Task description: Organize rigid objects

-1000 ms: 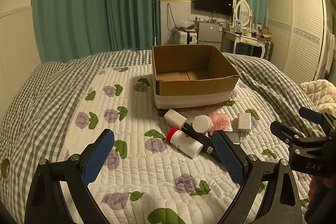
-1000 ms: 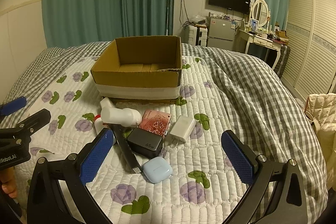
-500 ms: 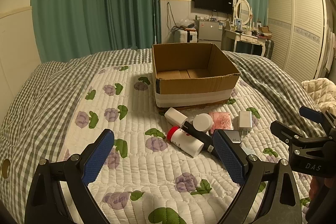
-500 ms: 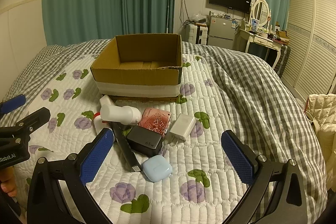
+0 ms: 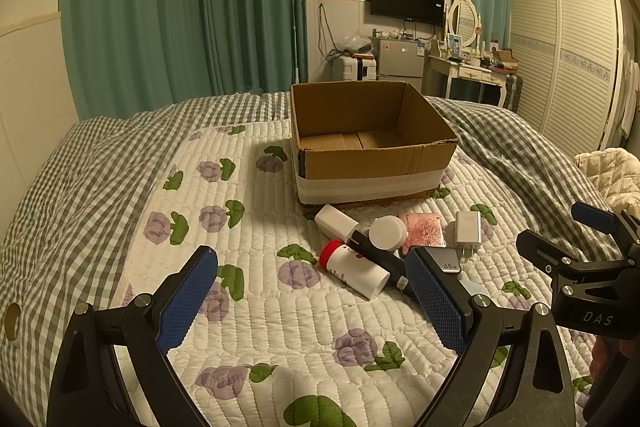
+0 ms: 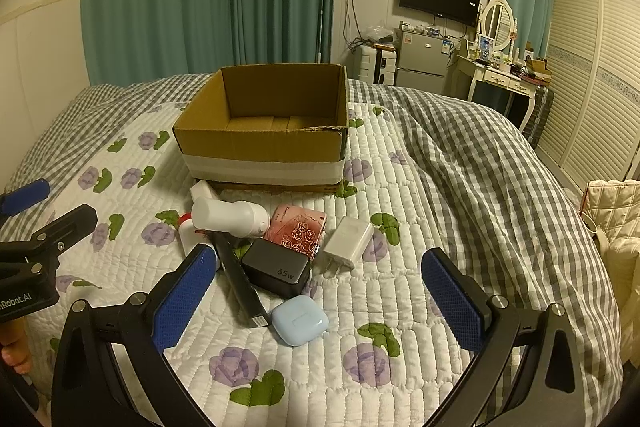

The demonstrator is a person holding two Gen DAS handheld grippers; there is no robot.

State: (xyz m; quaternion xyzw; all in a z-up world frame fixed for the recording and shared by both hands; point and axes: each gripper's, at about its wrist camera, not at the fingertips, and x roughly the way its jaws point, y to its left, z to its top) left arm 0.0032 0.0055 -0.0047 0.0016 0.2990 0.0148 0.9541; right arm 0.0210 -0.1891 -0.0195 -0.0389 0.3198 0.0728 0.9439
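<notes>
Both claws hung wide and empty over the bed, the right claw [image 6: 320,303] nearer the clutter. The pale blue case [image 6: 300,321] lay just ahead between its fingers, nearest of the pile. The empty cardboard box [image 6: 262,147] stood beyond, while the left claw [image 5: 312,301] faced bare quilt.

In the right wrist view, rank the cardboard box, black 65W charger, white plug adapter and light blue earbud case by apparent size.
1. cardboard box
2. black 65W charger
3. white plug adapter and light blue earbud case: look alike, and the case lies nearer the camera, so unranked.
</notes>
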